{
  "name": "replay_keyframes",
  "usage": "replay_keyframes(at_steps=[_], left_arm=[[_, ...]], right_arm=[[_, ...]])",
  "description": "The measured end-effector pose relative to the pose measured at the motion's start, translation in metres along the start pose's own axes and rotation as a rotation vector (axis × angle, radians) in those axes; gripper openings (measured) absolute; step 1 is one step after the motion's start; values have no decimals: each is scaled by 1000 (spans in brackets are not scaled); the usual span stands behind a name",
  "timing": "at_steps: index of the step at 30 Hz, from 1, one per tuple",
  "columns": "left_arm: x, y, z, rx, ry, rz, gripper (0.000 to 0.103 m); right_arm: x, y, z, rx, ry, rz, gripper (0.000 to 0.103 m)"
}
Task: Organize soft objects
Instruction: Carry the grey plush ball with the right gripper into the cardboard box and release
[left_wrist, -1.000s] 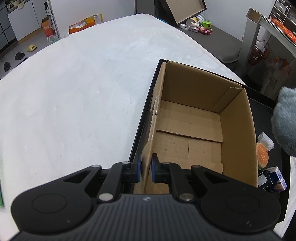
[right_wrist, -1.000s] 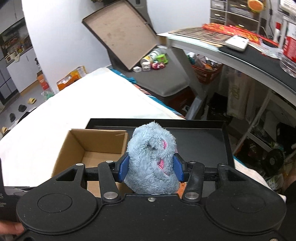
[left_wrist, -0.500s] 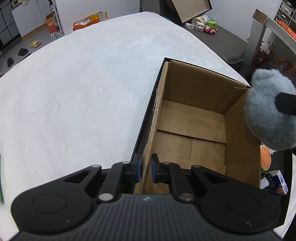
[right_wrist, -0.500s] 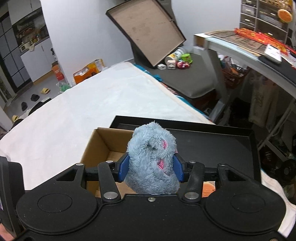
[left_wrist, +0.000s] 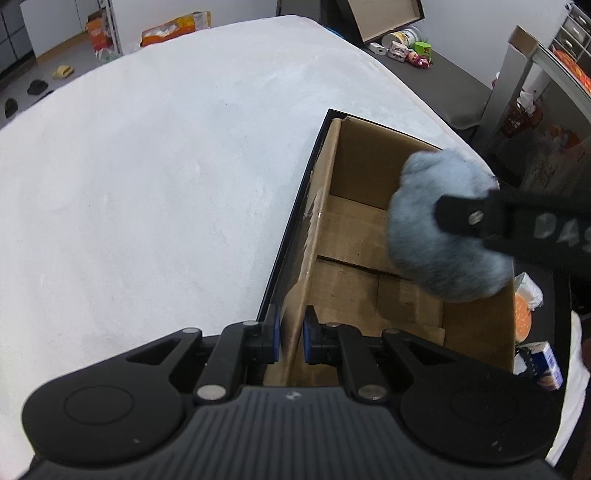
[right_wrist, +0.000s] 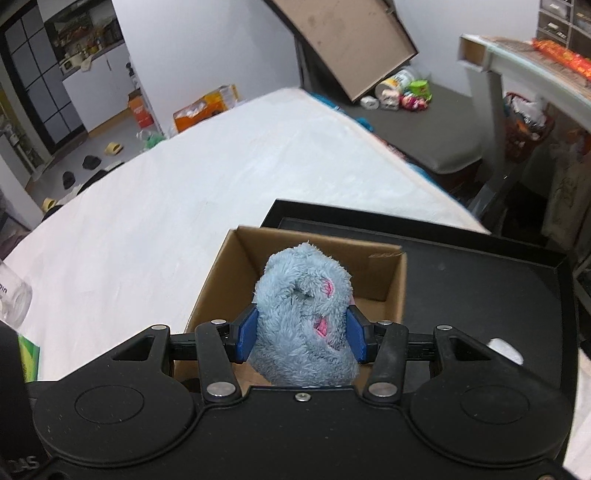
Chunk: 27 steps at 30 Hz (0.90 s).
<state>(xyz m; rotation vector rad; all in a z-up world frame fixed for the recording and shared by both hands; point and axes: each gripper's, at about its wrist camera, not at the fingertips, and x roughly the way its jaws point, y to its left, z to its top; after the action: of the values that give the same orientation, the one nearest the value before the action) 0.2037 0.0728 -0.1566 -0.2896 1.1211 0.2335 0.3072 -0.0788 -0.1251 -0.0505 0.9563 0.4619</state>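
The right gripper has its jaws clamped on a blue plush toy, which bulges out ahead of them above the open cardboard box. The left gripper pinches the box's near wall between its jaws; the box's bare floor lies ahead.

Toy: fluffy pale-blue plush toy with pink patches, squeezed and held in the air over the box's opening.
Box: open brown cardboard box, upright in a black tray, bare inside.
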Motion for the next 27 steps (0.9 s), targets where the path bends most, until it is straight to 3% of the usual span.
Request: replay_keyframes(at_steps=[18,27], left_arm=[[5,6,4,-9,23,-23,12],[7,1,0,4,40,1,13]], right_arm=[[27,12,5,-44,96,25,54],[0,-9,-4,19,72,43,54]])
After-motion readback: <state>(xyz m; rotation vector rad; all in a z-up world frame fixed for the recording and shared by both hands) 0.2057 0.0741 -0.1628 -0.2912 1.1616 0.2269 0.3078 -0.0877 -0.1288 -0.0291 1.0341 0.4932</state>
